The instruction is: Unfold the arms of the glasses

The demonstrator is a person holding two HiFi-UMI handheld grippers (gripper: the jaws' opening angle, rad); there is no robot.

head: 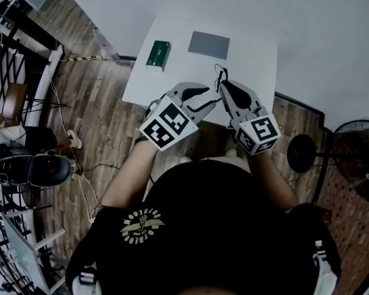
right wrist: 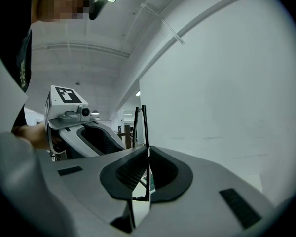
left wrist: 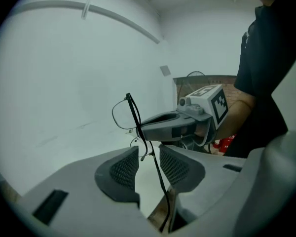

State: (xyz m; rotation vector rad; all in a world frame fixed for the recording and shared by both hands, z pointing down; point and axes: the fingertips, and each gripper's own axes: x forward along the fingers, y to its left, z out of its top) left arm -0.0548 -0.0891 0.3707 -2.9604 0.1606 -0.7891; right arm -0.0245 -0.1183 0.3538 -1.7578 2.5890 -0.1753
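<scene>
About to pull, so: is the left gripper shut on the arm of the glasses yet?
Open. The left gripper's pads stand apart, and the thin arm of the glasses runs through the gap unclamped.

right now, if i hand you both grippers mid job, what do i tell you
Right gripper: jaws shut on the glasses, holding them in the air above the white table.
Left gripper: jaws apart, with one thin arm of the glasses running through the gap; not clamped.
Green box and grey case lie on the table's far side, untouched.
Done: glasses lifted, and that arm looks swung out from the front.
Left: finish opening it, then the other arm, whose state I cannot tell.
</scene>
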